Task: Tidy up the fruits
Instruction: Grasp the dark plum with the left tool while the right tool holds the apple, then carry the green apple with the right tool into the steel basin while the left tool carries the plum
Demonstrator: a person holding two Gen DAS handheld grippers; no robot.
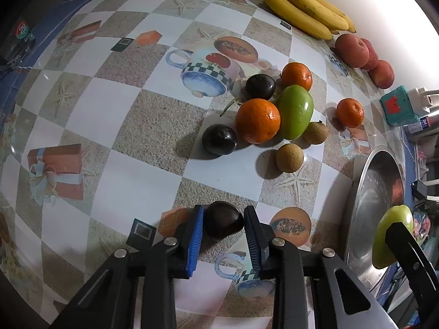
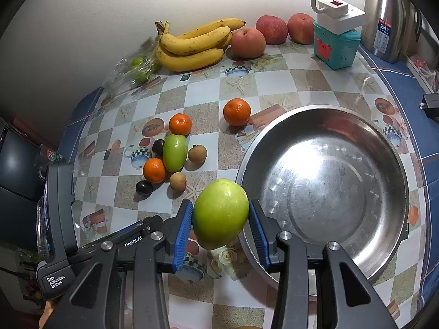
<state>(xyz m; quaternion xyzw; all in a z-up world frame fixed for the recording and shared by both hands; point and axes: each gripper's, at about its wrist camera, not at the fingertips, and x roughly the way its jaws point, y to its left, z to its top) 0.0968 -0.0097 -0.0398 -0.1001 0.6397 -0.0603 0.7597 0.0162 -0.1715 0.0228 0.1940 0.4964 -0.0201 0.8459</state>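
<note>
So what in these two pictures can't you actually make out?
- Clear bag, right wrist view: crinkled plastic blurs the green fruits inside; the left view's top edge cuts it off.
- Flask label: print too small to read.
- Dark fruit, left view: the tongs' pads cover its sides.
- Steel bowl: cut off there by the right tongs' arm.

Plain white wall (image 2: 82,27) behind, brightly lit toward the upper right, dimmer to the left. Table covered in a glossy checkered cloth (image 1: 131,126) of white and sandy squares, printed with starfish, mugs and gift boxes, edged by a blue border (image 2: 397,71). Against the wall, a teal box (image 2: 336,46) topped by a white power strip (image 2: 340,8), beside a steel thermos flask (image 2: 384,19) at the far right corner. Dark furniture (image 2: 16,164) off the left edge, too dim to identify.
</note>
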